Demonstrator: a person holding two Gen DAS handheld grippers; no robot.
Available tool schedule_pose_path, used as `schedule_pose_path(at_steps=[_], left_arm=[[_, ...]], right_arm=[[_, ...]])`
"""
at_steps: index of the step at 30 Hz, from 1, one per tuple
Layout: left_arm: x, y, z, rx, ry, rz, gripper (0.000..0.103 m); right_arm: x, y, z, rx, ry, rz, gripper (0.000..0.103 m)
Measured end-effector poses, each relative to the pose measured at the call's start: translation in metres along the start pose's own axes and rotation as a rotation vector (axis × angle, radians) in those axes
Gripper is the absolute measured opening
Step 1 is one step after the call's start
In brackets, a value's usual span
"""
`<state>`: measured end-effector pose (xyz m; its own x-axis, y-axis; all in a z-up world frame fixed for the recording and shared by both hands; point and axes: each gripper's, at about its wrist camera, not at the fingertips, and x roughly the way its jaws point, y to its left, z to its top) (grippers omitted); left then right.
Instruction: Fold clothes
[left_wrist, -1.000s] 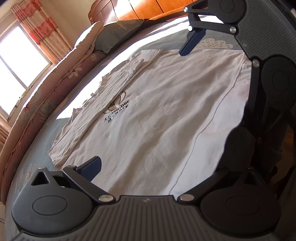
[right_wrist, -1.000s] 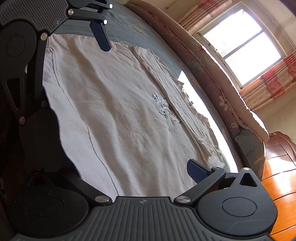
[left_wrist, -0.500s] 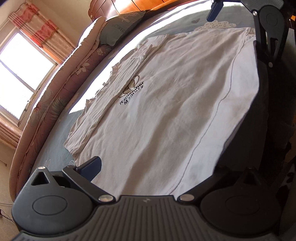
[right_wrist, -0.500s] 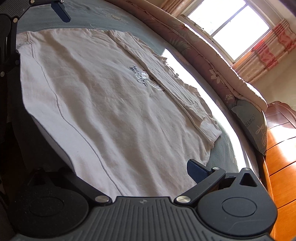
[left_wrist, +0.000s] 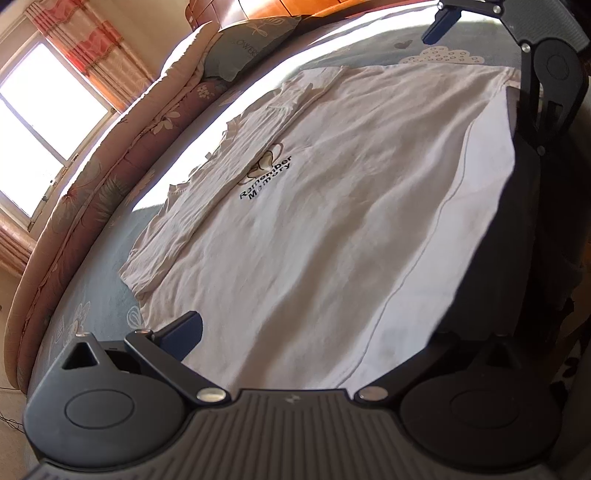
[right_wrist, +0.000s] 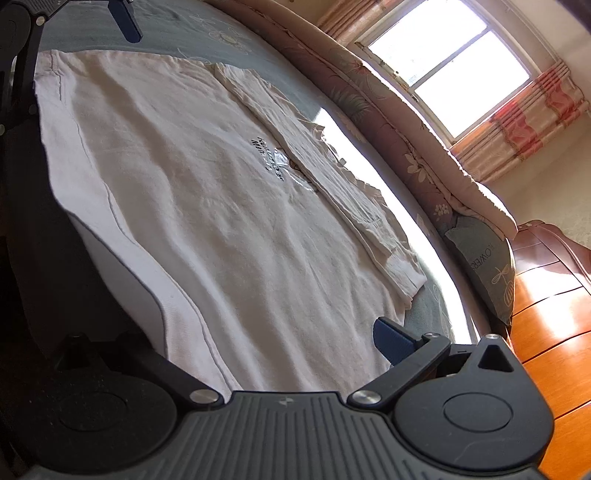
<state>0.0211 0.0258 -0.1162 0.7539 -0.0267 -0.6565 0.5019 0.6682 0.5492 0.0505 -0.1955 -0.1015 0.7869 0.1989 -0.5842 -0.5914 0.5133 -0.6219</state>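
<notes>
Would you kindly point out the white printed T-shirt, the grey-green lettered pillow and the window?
White printed T-shirt (left_wrist: 332, 229): left wrist view, chest.
Grey-green lettered pillow (right_wrist: 484, 266): right wrist view, lettered face.
Window (right_wrist: 443, 62): right wrist view, glass pane.

In the left wrist view, the near hem of the white T-shirt (left_wrist: 332, 229) disappears behind the left gripper (left_wrist: 317, 332), whose right finger is lost in deep shadow, so how the jaws stand cannot be told. The right gripper (right_wrist: 258, 332) hides its left finger in the same dark (the bed's edge there is unreadable too). The chest print (right_wrist: 271, 158) is glare-washed and partly covered by the folded sleeve (right_wrist: 332, 177). The pillow (left_wrist: 255, 44) lettering is cut short. The window (right_wrist: 450, 59) is blown out.
</notes>
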Motion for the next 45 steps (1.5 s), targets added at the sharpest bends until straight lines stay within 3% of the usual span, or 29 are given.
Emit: schedule_pose_path(at_steps=[10,15,16,19,21,27,29,31,38,45], left_arm=[[-0.002,-0.009,0.007,0.067,0.006,0.059,0.103],[-0.005,-0.015,0.013,0.067,-0.018,0.094,0.102],[-0.003,-0.019,0.012,0.078,-0.016,0.068,0.102],[-0.001,-0.021,0.014,0.086,-0.023,0.087,0.102],[0.001,-0.018,0.015,0.072,-0.006,0.101,0.103],[0.007,-0.007,0.017,0.030,0.044,0.142,0.103],[0.008,-0.006,0.014,0.015,0.041,0.150,0.103],[0.002,-0.007,0.013,0.019,0.005,0.184,0.103],[-0.010,0.003,0.024,0.040,-0.095,0.319,0.103],[0.002,0.028,0.039,0.039,-0.102,0.343,0.103]], right_arm=[[-0.007,0.016,-0.002,-0.164,-0.049,-0.098,0.103],[-0.012,0.021,0.003,-0.189,-0.098,-0.220,0.103],[-0.013,0.020,0.004,-0.179,-0.104,-0.223,0.103],[-0.008,0.022,0.002,-0.203,-0.073,-0.163,0.103],[-0.005,0.026,-0.001,-0.226,-0.072,-0.197,0.103],[-0.010,0.012,0.004,-0.127,-0.075,-0.279,0.103],[-0.004,0.010,0.002,-0.107,-0.033,-0.235,0.103],[0.002,0.013,-0.003,-0.125,-0.021,-0.253,0.103],[-0.004,0.003,-0.002,-0.072,-0.098,-0.398,0.103],[0.008,-0.008,0.013,-0.099,-0.133,-0.474,0.103]])
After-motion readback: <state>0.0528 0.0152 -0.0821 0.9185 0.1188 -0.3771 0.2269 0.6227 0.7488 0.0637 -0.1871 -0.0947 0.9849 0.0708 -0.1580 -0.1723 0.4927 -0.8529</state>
